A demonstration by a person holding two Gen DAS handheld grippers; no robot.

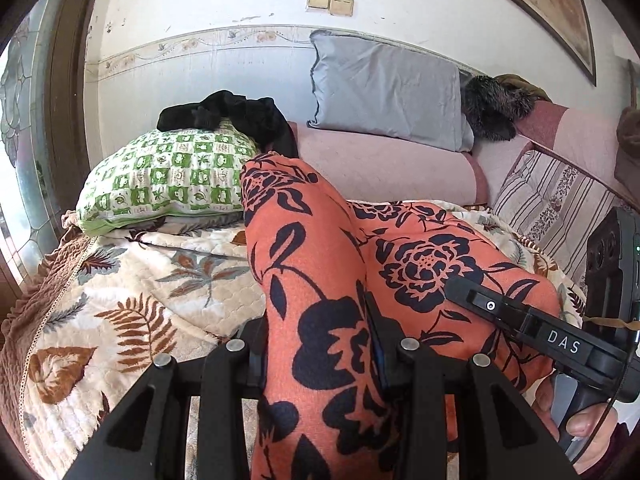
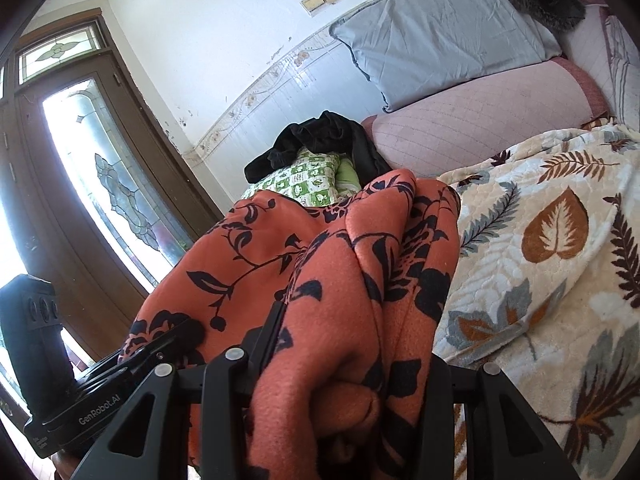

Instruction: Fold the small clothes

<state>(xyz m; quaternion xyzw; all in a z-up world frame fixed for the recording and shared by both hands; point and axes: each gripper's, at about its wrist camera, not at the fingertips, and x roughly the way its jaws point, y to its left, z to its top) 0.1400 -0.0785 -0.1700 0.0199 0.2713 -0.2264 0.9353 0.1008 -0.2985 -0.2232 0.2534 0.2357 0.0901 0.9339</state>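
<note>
Both tongs are clamped on the same orange garment [image 1: 320,280], a soft fleecy piece printed with dark flowers and leaves, and it hangs bunched between them above the bed. From the left wrist view the left tongs [image 1: 320,344] have a thick fold of the cloth pinched between their jaws, the fabric running up and away towards the green checked pillow [image 1: 168,176]. The right tongs [image 1: 472,300] reach in from the right edge of that view, their tip buried in the cloth just beside the left pair, and a person's hand [image 1: 580,428] grips the handle below.

In the right wrist view the right tongs [image 2: 340,360] hold a bulky wad of the orange garment [image 2: 360,260], so thick that the jaws stand partly apart around it; the inner pads are hidden by the folds, so just where they bite I cannot quite tell. The left tongs [image 2: 176,336] show at the lower left, nosing into the cloth's edge.

Under it all lies the cream leaf-patterned blanket [image 2: 540,240] on the bed. A black garment [image 1: 240,116] is draped over the green pillow, and behind it a grey pillow [image 1: 384,88] leans on a pink quilted roll [image 1: 384,168] against the wall. A brown door with patterned glass [image 2: 104,168] stands to the left.
</note>
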